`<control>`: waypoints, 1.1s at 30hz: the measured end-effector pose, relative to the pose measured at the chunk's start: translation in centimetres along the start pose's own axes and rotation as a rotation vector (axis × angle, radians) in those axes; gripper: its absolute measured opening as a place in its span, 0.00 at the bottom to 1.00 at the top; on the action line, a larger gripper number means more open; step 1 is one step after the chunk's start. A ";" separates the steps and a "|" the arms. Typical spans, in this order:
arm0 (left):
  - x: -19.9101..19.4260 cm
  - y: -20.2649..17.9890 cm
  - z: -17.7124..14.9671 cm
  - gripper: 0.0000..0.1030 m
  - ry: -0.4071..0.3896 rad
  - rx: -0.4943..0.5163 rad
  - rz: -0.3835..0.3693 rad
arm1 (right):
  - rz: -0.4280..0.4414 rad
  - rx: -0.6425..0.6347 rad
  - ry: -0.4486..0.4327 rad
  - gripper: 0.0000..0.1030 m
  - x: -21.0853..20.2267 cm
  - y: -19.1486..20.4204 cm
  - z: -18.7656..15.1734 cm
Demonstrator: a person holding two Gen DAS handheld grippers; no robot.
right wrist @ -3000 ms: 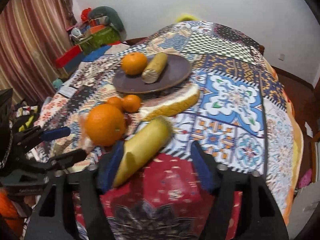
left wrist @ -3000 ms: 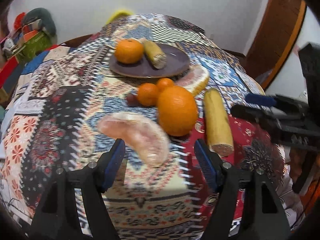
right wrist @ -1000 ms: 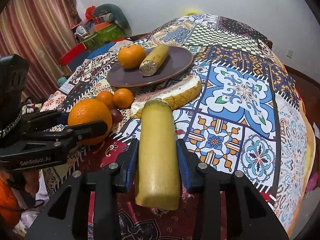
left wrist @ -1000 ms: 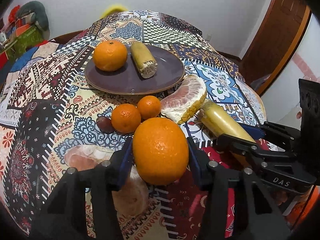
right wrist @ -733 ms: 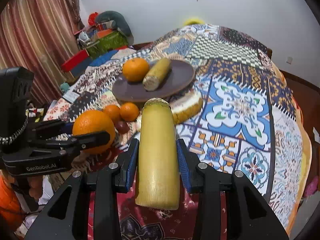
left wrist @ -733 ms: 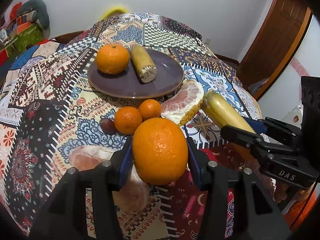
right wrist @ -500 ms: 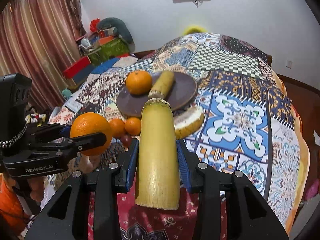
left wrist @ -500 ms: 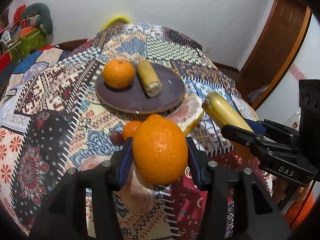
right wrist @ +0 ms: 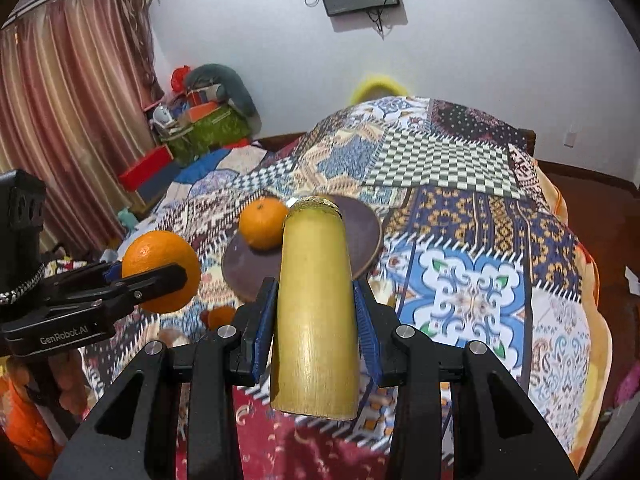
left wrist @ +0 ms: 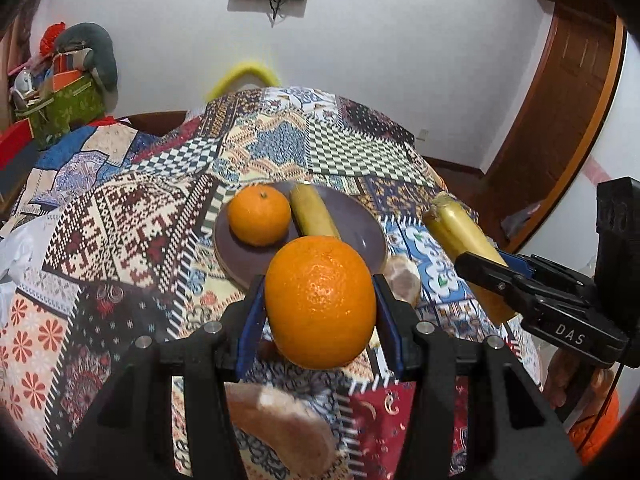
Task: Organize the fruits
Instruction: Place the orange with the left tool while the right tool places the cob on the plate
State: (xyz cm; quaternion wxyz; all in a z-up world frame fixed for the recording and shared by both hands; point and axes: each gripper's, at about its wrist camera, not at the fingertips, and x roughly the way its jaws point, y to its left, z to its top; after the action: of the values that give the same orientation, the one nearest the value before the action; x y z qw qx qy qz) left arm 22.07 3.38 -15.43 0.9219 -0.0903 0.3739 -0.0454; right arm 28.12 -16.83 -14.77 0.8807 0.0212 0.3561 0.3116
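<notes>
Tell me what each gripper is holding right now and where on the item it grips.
Left gripper: the large orange, clamped across its middle. Right gripper: the yellow sugarcane piece, clamped around mid-length.

You closed the left gripper (left wrist: 320, 304) on the large orange (left wrist: 320, 300) and the right gripper (right wrist: 316, 320) on the yellow stalk piece (right wrist: 314, 308), which three seconds ago both lay on the patterned cloth (right wrist: 472, 292). You then raised both clear of it, above the purple plate (left wrist: 360, 224).
</notes>
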 end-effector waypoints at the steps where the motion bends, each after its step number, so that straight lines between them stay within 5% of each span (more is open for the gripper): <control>1: 0.1 0.1 0.3 0.49 -0.004 0.002 0.002 | -0.002 0.000 -0.007 0.34 0.0 0.0 0.3; 15: 3.8 1.3 3.2 0.49 -0.026 0.016 0.013 | -0.008 0.010 -0.025 0.34 3.5 -1.2 3.0; 33: 10.4 3.3 3.1 0.49 0.114 0.004 -0.014 | -0.058 -0.017 0.125 0.34 11.5 -3.2 4.5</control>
State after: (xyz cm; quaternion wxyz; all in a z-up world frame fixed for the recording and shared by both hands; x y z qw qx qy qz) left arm 31.70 5.42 -20.97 0.8989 -0.0885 0.4252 -0.0576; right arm 39.03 -12.08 -19.32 0.8656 -0.0160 0.4081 0.2898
